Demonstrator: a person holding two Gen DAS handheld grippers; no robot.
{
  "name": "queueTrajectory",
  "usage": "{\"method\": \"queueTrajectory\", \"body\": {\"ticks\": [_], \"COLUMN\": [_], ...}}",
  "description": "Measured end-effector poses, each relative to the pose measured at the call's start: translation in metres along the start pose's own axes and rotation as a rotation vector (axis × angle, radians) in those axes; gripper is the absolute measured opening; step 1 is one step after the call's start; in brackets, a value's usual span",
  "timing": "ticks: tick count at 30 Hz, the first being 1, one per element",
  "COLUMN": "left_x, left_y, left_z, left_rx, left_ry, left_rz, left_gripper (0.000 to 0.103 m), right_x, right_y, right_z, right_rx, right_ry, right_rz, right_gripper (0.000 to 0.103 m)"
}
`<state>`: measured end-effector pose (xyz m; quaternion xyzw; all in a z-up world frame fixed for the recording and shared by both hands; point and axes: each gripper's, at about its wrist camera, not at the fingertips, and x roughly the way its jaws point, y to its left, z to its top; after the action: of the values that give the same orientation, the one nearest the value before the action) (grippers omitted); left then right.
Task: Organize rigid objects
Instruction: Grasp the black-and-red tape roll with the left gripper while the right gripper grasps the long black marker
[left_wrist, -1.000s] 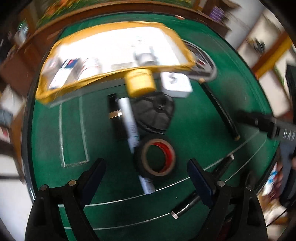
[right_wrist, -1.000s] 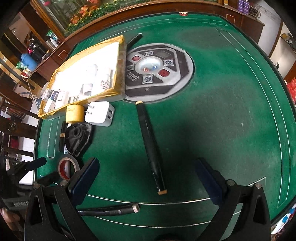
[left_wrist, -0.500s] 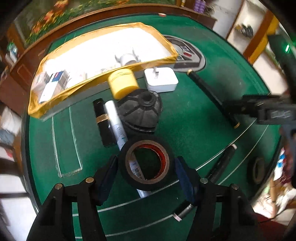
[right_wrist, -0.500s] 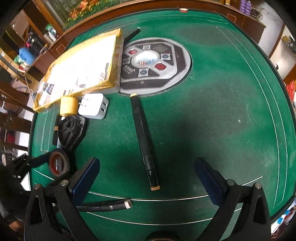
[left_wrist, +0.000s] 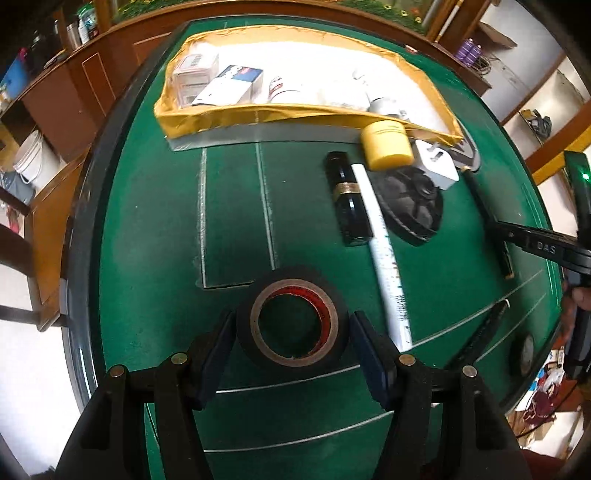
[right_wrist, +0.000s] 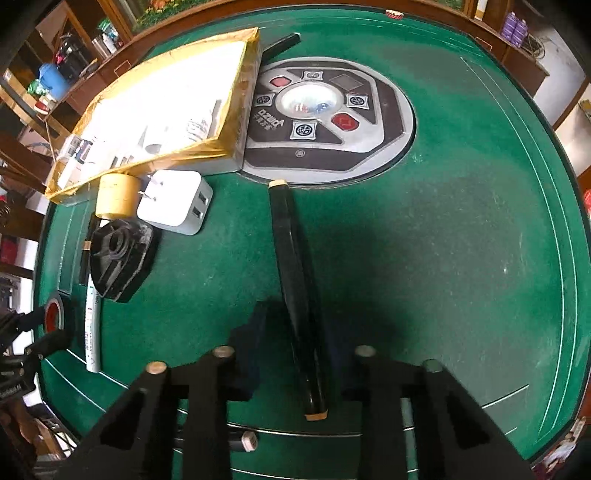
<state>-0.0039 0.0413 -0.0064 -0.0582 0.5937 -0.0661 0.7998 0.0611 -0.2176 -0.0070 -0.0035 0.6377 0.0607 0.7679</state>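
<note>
Tape roll (left_wrist: 291, 317) between left claw (left_wrist: 291, 350) pads.

Your right gripper's (right_wrist: 295, 332) dark fingers (right_wrist: 251, 343) blur around the long black rod (right_wrist: 295, 291), so contact is unclear. At nine o'clock, the black tape roll with red core (right_wrist: 55, 314) sits half-hidden. Items inside the overexposed yellow-rimmed tray (right_wrist: 236, 107) wash out.

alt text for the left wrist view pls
The left gripper has its jaws closed on a black tape roll with a red core above the green felt table. Beyond lie a white tube, a yellow cap and a yellow-edged tray.
</note>
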Motion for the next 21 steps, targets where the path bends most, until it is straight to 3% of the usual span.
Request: {"method": "queueTrajectory", "body": {"ticks": [21], "left_x": [0.009], "left_y": [-0.009], "left_z": [0.004], "left_rx": [0.004], "left_ry": [-0.004], "left_rz": [0.023], "left_gripper": [0.067], "right_x": [0.0], "right_y": [0.022], "right_z": [-0.015], "right_rx": [-0.054], "right_ry": [0.037], "right_rz": [0.004], "right_gripper": [0.015]}}
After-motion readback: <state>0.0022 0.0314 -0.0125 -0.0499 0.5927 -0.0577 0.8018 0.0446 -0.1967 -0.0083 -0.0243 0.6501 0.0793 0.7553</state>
